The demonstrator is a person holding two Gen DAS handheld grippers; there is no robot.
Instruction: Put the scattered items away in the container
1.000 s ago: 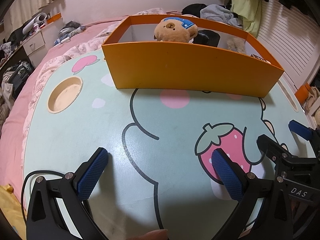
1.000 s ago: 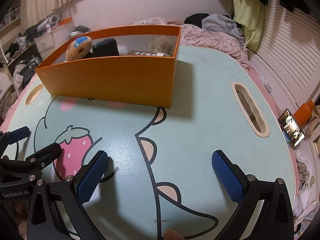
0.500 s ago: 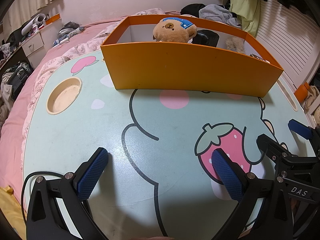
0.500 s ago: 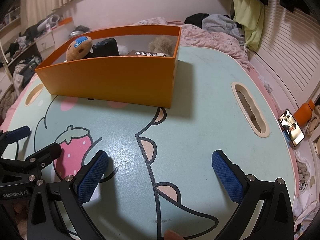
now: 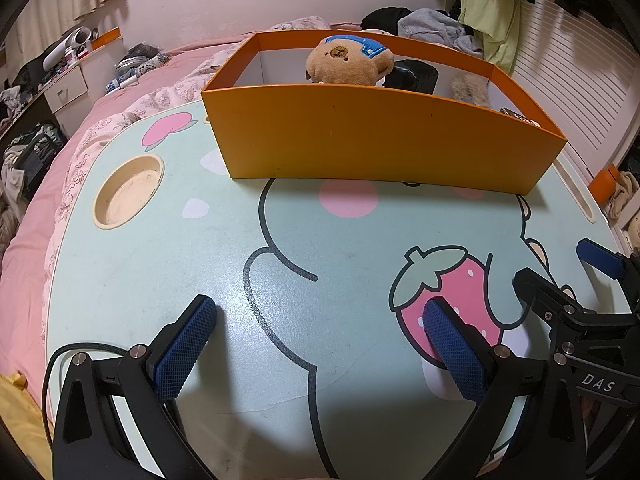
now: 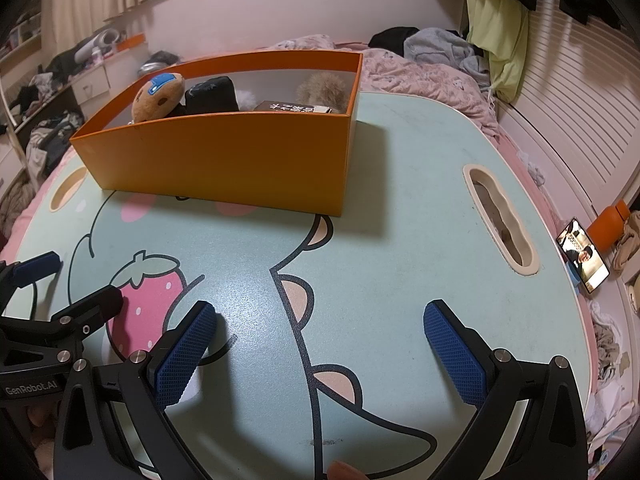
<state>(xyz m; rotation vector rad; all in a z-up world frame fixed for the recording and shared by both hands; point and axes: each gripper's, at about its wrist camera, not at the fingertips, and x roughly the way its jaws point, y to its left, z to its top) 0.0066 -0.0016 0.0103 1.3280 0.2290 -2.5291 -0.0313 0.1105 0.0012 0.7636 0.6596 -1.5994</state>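
Note:
An orange box stands at the far side of the mint cartoon table. Inside it sit a brown plush bear, a black item, a tan fluffy thing and a dark printed packet. My left gripper hovers open over the table's near edge, nothing between its fingers. My right gripper is open too, to the right of the left one, also holding nothing. Each appears at the edge of the other's view.
The table has a round cup recess at left and a long slot at right. It rests on a pink bed with piled clothes. A phone and an orange bottle lie at the right.
The left wrist view has shifted slightly, with the box a little lower in frame. The right gripper and the box contents have not moved.

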